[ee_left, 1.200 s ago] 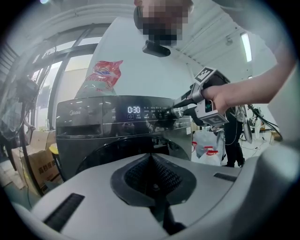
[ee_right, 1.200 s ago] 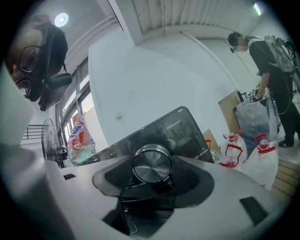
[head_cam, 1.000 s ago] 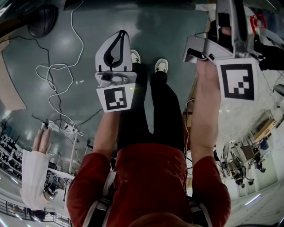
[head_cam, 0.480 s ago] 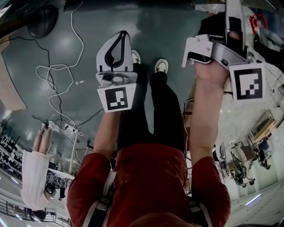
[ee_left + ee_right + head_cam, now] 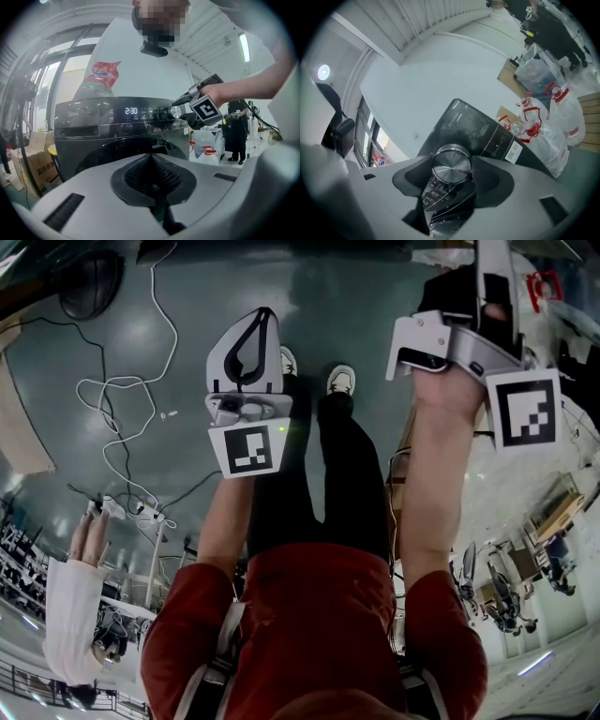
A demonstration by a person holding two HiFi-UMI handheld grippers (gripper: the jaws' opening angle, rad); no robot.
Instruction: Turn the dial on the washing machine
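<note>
The dark grey washing machine point(image 5: 117, 129) fills the left gripper view, its display lit. Its round metal dial point(image 5: 175, 111) sits at the right end of the control panel. My right gripper point(image 5: 179, 104) reaches onto it from the right. In the right gripper view the dial point(image 5: 451, 164) sits between the two jaws of the right gripper point(image 5: 451, 167), with a pad against each side. The left gripper point(image 5: 263, 317) hangs back from the machine, its jaws shut together on nothing. In the head view the right gripper point(image 5: 489, 292) is at the top right; the dial is hidden there.
A red-and-white bag point(image 5: 101, 75) lies on top of the machine. Plastic bags with red handles point(image 5: 546, 119) stand to its right, cardboard boxes point(image 5: 35, 164) to its left. White cables point(image 5: 122, 399) trail over the floor. Another person's hand point(image 5: 89, 538) is at the lower left.
The right gripper has rolled at the dial, and its marker cube has swung to the right. Since half a second ago it has barely moved. The left gripper has only drifted slightly.
</note>
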